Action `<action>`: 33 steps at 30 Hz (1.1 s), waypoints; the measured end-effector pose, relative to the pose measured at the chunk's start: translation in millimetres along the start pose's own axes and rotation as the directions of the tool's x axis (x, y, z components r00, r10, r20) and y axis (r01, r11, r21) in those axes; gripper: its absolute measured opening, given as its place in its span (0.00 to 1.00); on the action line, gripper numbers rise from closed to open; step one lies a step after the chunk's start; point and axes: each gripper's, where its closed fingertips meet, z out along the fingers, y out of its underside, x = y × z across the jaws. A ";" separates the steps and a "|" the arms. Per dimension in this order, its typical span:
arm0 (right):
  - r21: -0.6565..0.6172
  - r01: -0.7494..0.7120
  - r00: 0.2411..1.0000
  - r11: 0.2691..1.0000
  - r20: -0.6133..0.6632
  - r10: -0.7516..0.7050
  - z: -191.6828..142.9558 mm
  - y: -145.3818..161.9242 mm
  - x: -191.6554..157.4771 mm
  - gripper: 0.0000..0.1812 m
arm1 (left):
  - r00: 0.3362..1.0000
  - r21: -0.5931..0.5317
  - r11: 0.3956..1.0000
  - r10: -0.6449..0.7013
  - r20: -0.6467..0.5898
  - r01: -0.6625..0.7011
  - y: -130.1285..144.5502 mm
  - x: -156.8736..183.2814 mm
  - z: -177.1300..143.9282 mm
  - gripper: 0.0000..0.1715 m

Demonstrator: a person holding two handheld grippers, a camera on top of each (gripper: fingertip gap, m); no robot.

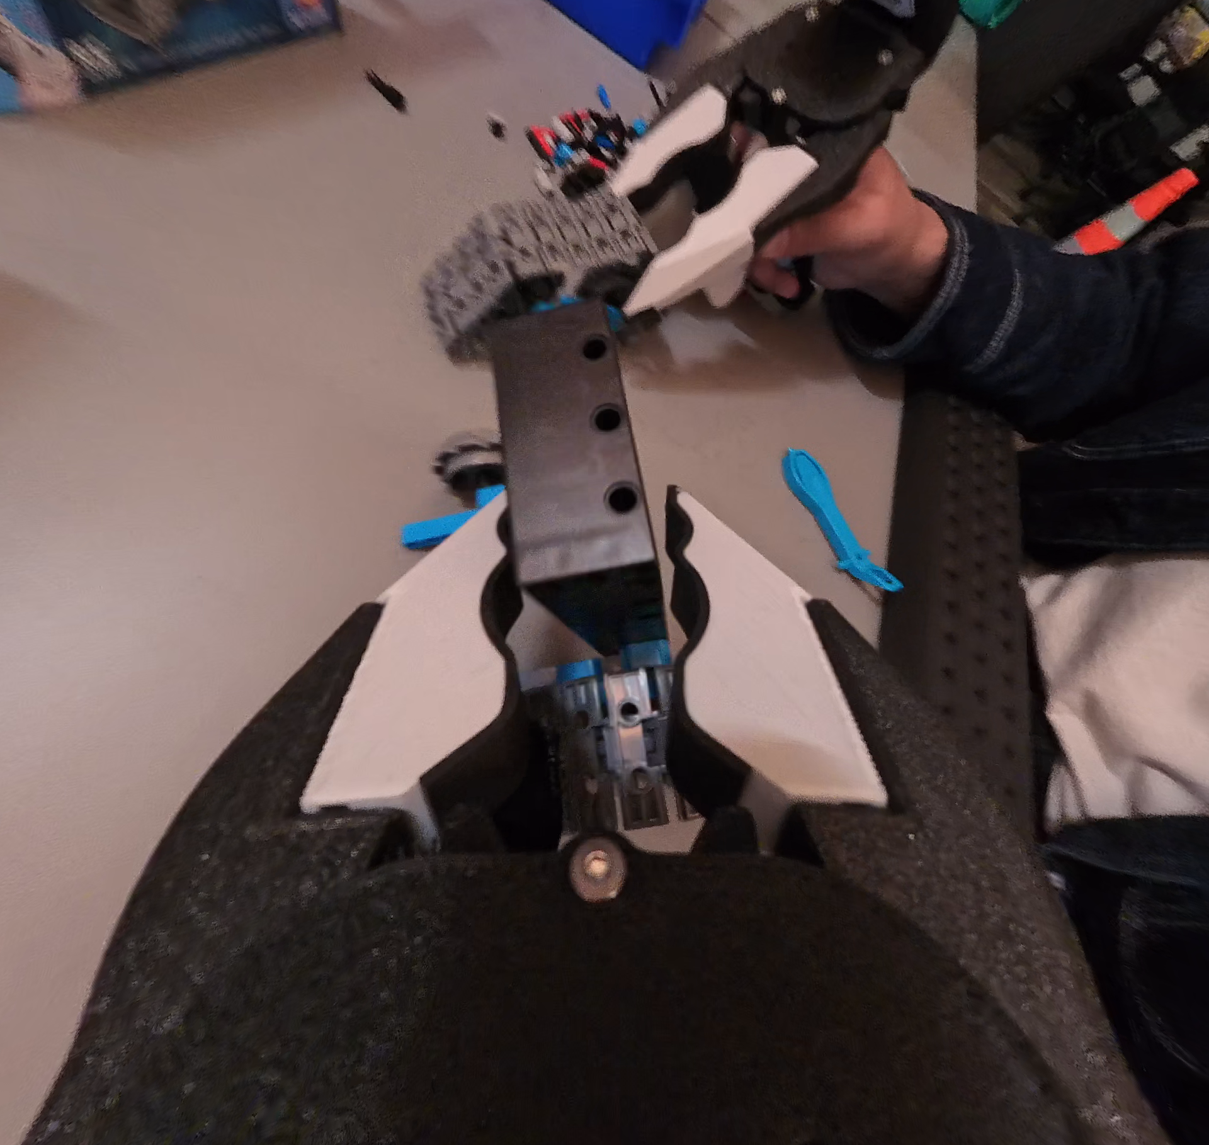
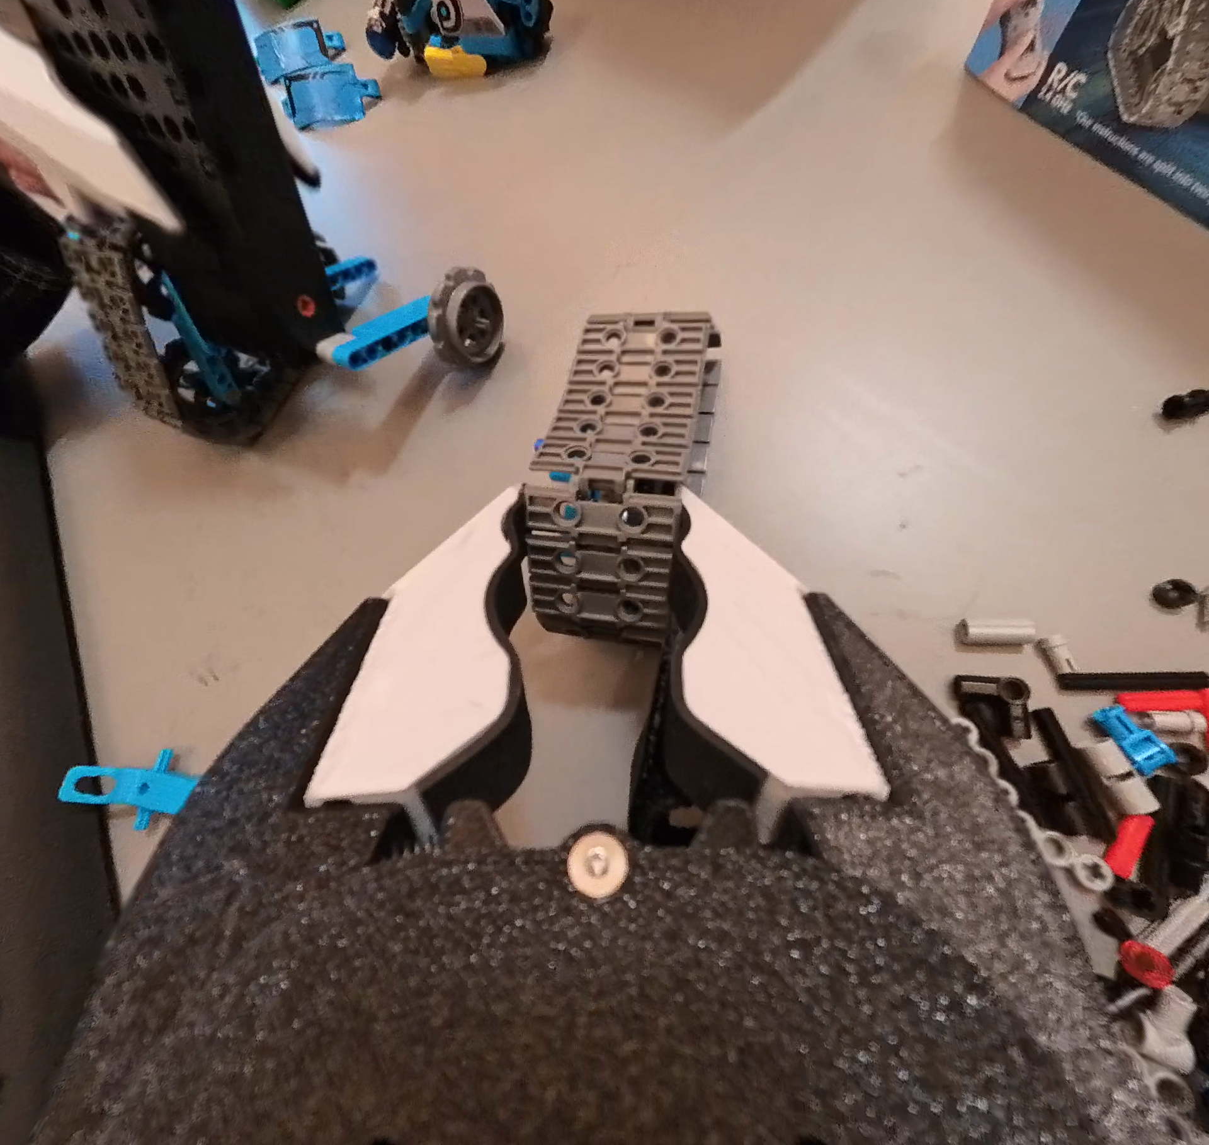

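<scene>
The left tool (image 1: 589,564) pinches a black brick-built chassis (image 1: 569,446), stiff plastic, probably light but liable to shed snapped-on parts; its flat sides look the safest hold. The right tool (image 2: 602,564) is pressed onto a grey linked track (image 2: 621,459), floppy at each joint, whose far end rests on the surface (image 2: 850,329). No container holds anything visible: loose pieces (image 2: 1079,754) lie bare at the right, and a printed box (image 2: 1112,67) stands closed.
</scene>
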 end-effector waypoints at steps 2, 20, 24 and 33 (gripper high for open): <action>-0.004 0.019 1.000 1.000 -0.009 -0.019 -0.5 -0.1 -1.4 0.21 | 0.999 0.026 1.000 0.013 0.030 -0.014 -2.3 -5.2 -8.7 0.26; 0.263 -0.290 0.882 0.920 0.447 0.151 -49.1 -56.1 -39.2 0.21 | 0.955 0.403 0.894 0.083 0.284 -0.197 -68.4 -11.4 -75.1 0.29; 0.262 -0.293 0.837 0.920 0.535 0.114 -54.3 -57.9 -51.9 0.21 | 0.950 0.441 0.845 0.230 0.212 -0.303 -79.9 47.9 -58.7 0.29; 0.282 -0.099 0.745 0.954 0.657 -0.117 -63.9 -49.3 -114.3 0.21 | 0.969 0.131 0.962 0.245 -0.015 -0.241 -29.8 90.1 62.1 0.33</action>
